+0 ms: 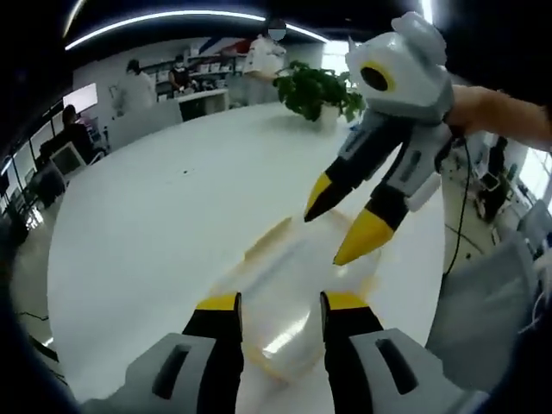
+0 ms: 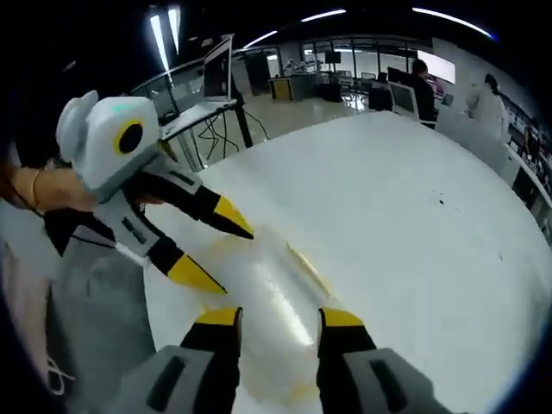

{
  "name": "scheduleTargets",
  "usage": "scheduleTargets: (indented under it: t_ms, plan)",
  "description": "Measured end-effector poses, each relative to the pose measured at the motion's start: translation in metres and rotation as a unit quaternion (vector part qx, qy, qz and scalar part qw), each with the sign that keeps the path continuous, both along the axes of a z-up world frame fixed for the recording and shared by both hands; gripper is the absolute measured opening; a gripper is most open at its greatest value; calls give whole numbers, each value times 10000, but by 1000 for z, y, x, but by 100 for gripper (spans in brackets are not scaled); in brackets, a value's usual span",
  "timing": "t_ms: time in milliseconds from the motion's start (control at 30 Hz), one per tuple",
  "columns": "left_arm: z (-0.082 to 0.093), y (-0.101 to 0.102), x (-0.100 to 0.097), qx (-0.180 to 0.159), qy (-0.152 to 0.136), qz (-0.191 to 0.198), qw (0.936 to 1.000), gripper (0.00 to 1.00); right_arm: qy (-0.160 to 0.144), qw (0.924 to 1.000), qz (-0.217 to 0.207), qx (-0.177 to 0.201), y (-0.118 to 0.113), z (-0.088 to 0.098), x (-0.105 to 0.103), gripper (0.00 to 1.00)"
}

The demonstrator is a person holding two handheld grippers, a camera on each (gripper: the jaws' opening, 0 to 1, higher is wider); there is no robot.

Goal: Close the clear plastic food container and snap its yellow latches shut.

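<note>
Between the left gripper's [image 1: 280, 302] wide jaws lies the clear container [image 1: 293, 285] on the table [image 1: 155, 216]. Across it, the right gripper [image 1: 341, 235] hangs wide too.

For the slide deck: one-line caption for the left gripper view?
Both open grippers, left and right, poised over the clear container on the white table.

Clear container [image 1: 297, 297] motion-blurred, latches indistinct, near end behind claws.
</note>
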State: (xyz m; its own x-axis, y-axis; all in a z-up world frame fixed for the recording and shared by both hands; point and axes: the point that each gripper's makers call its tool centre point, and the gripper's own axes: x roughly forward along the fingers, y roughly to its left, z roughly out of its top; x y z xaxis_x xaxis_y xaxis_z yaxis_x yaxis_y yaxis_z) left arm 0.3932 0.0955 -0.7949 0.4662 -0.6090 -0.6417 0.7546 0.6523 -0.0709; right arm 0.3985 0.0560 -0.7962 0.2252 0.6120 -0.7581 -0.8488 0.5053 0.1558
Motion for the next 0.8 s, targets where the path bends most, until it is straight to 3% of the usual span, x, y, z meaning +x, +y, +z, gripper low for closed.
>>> scheduleTargets:
  t_ms: [200, 367, 467, 500, 600, 733, 800]
  plan:
    - [-6, -9, -7, 117, -36, -302, 9995, 36, 6, 9999, 146, -52, 7, 0, 7, 32]
    - [-8, -13, -18, 406, -285, -781, 9957, 40, -27, 9994, 330, -95, 13, 2, 12, 35]
    - [1, -23, -23, 462, -847, -1334, 9864, 43, -5, 9975, 656, -267, 14, 0, 14, 47]
    - [-1, -23, -26, 555, -870, -1412, 9846, 48, -114, 9952, 921, -295, 16, 0, 14, 50]
    - [-9, -26, -33, 799, -911, -1686, 9782, 57, 36, 9922, 1154, -467, 16, -7, 13, 50]
    - [-12, -31, -37, 615, -760, -1659, 9813, 55, 211, 9880, 1385, -657, 16, -13, 13, 49]
    - [-17, -29, -35, 711, -748, -1614, 9815, 54, 211, 9870, 1438, -681, 17, -14, 16, 48]
